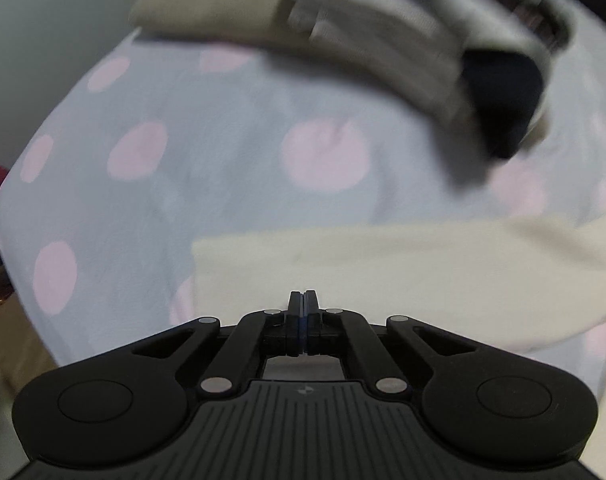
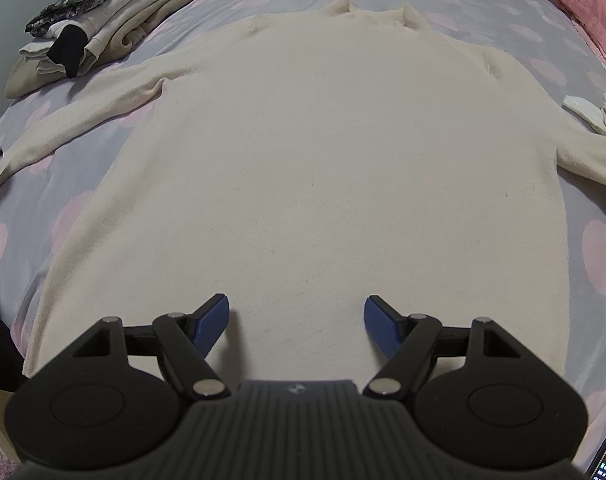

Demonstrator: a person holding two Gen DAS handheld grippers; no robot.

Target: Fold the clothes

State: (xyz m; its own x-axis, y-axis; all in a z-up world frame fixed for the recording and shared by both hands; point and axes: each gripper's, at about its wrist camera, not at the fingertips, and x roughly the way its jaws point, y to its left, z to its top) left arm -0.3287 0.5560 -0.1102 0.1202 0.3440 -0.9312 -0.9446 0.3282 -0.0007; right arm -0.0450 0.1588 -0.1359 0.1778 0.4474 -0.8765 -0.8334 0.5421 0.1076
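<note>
**Cream sweater laid out flat as first fold nears**

Lavender bedding printed with large pale-pink dots (image 2: 543, 12) fills both views, soft and faintly rumpled, serving as the folding surface. Spread across it lies the cream knitted long-sleeved sweater (image 2: 323, 152), face down or up cannot be told, its body smooth and nearly square, collar at the far end, both sleeves angled outward toward the near corners. A fine, slightly fuzzy knit shows no creases worth noting. At the far left corner rests a stack of folded garments in beige, off-white and dark floral cloth (image 2: 115, 20), with one black cuff hanging at its front; that pile suggests earlier pieces are finished and this sweater is the one in hand. A pink pillow (image 2: 583, 4) edges the far right, and small crumpled white socks (image 2: 591, 114) lie beside the right sleeve. Over the hem, the right gripper (image 2: 296, 322) hovers with its blue ribbed pads spread wide, nothing between them. The left gripper (image 1: 303, 300) sits just above the left sleeve's end, black jaws pressed together; no cloth appears caught between them, though motion blur softens that view. Judging by the layout, the sleeve fold comes next: it calls for a firm pinch of the cuff and a carry across the body.
</note>
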